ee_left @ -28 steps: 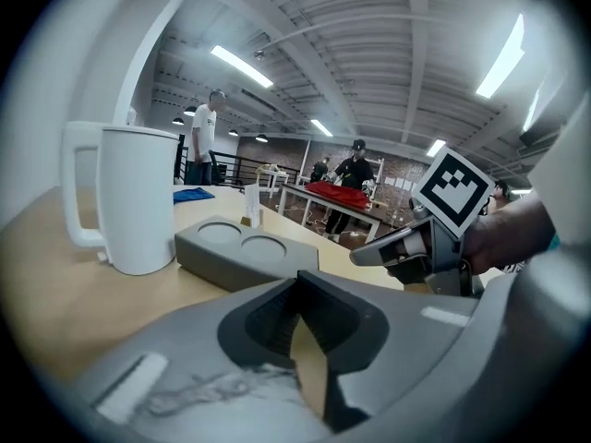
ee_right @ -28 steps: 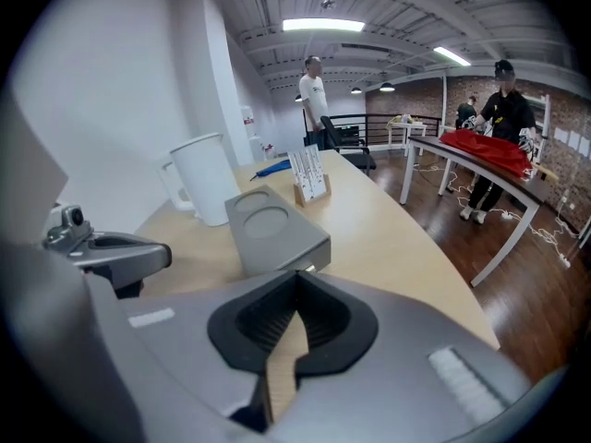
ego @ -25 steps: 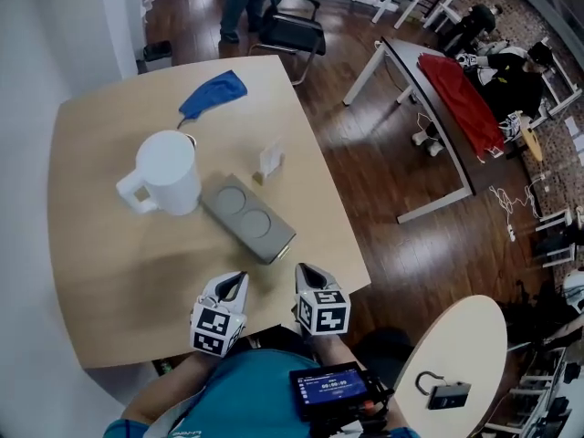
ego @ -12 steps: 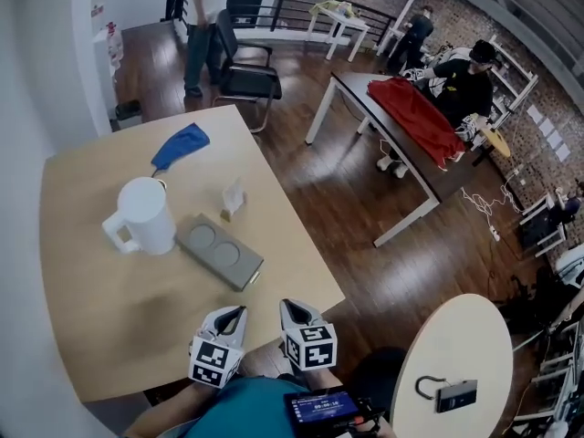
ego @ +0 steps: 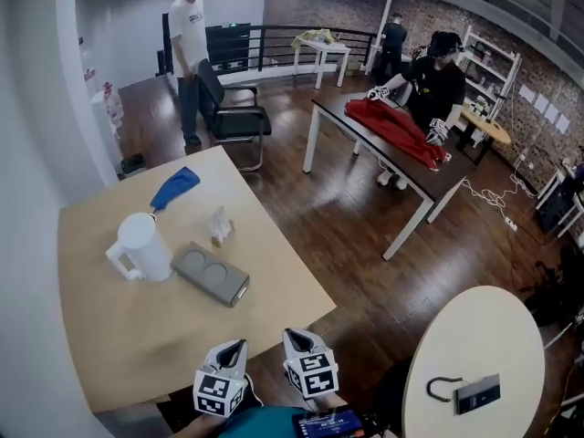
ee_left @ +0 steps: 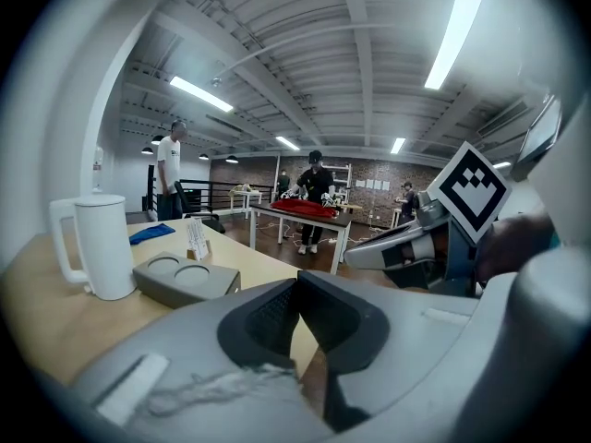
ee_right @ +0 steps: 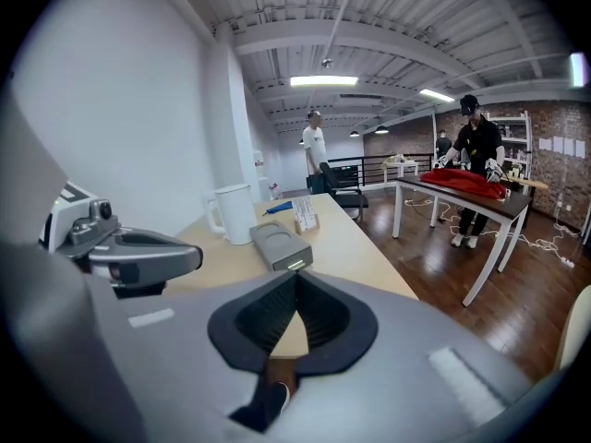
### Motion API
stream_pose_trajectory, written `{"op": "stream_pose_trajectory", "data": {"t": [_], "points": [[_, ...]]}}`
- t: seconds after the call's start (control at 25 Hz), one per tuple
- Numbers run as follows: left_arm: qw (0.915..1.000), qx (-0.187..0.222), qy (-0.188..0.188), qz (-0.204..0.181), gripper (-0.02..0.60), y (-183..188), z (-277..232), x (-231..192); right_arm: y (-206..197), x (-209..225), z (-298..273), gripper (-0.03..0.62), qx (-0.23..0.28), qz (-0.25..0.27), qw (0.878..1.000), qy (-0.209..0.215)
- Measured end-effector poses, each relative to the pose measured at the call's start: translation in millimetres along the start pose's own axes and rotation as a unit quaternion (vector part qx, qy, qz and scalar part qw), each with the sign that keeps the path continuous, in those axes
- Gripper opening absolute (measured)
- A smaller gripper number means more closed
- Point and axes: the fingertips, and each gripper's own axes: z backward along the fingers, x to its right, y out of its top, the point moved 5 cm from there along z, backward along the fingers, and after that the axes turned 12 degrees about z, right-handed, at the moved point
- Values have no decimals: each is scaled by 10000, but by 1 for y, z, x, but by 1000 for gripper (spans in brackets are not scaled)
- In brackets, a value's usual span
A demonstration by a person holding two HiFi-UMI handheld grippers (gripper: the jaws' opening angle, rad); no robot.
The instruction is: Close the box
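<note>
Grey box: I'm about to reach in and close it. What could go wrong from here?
1. The white jug stands right beside the grey box, possibly touching; a reach from the left could knock it.
2. The left gripper and right gripper are both shut, near the table edge, so they would arrive unable to grasp anything.
3. The box's top already looks flat; pushing it may merely slide it.
</note>
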Motion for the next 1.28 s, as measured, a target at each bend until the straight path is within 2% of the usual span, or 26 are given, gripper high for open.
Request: {"op": "stream_pose_trajectory", "data": {"t": [0.24,0.56,0.96,1.28], "points": [[9996,26,271,-6,-6,-23,26,42,-41,-2,46,-6,70,15,9999,142],[9989,23,437,-141,-6,-46,56,99,-85,6,102,-6,129,-294,9993,180],[9983,97,428,-371,-6,-42,75,134,-76,11,145,-6,649,-304,9974,58],[9987,129,392,-304,-6,-56,97,133,-78,-23,151,-6,623,-166,9977,199]]}}
